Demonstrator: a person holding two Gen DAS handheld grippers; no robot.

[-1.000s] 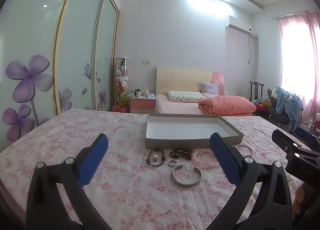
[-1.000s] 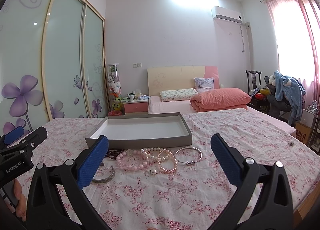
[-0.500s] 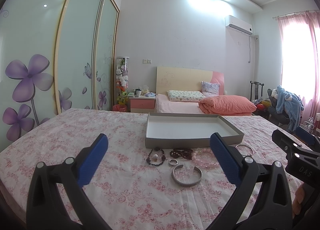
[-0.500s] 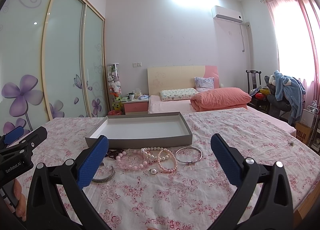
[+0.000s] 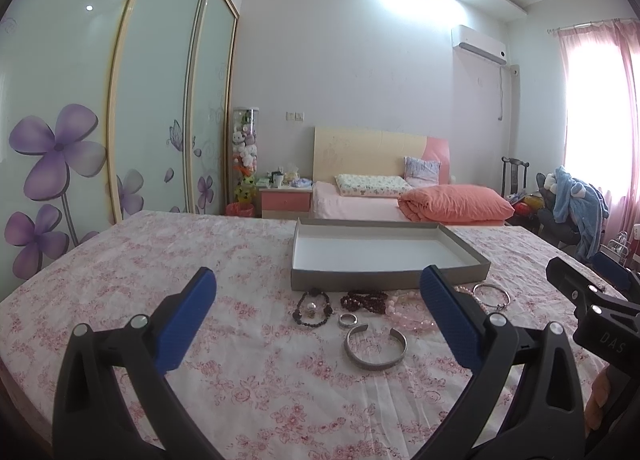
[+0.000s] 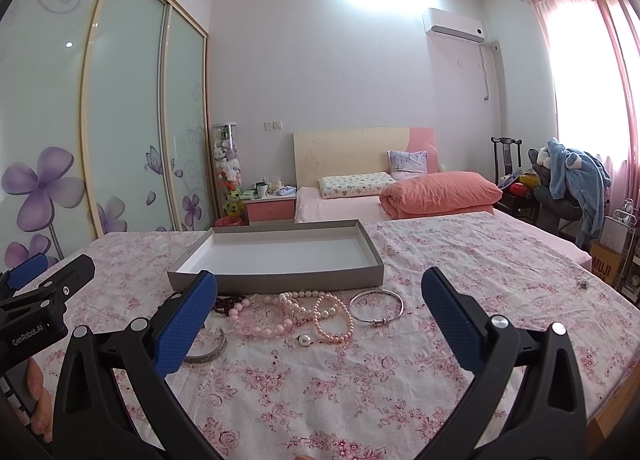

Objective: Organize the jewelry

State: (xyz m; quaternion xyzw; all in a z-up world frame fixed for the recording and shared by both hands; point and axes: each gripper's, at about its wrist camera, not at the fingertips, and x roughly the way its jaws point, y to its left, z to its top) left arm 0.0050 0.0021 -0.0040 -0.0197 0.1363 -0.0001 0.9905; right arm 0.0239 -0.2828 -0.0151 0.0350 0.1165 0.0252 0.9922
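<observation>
A pink floral bedspread (image 6: 460,260) covers the wide surface on which everything lies. On it, toward the far side, sits a shallow grey cardboard tray with a white floor (image 6: 276,280), holding nothing yet. Both claws hover above the near part of the spread, well apart from every piece: the left gripper (image 5: 316,316) and the right gripper (image 6: 318,316) each stand released, blue pads spread wide and grasping nothing.

The jewelry lies in a loose row just near of the tray's front wall. From larger to smaller: a pink translucent bead bracelet (image 6: 260,318); a pale pearl strand coiled in loops (image 6: 320,310) overlapping it on the right; a thin silver bangle with a clasp (image 6: 376,306) at the right end; an open silver cuff (image 5: 376,346), nearest of all; a black bead bracelet with a pale charm (image 5: 312,306) at the left end; a dark red bead string (image 5: 366,298) beside it; a small silver ring (image 5: 347,319).

No piece appears moved, so the first pick seems to be in hand. It would likely go best to start with an isolated rigid piece, such as the bangle for the right claw or the cuff for the left, closing across the band's thin edge. The tangled pearls and pink beads risk dragging each other, so they are better separated first.
</observation>
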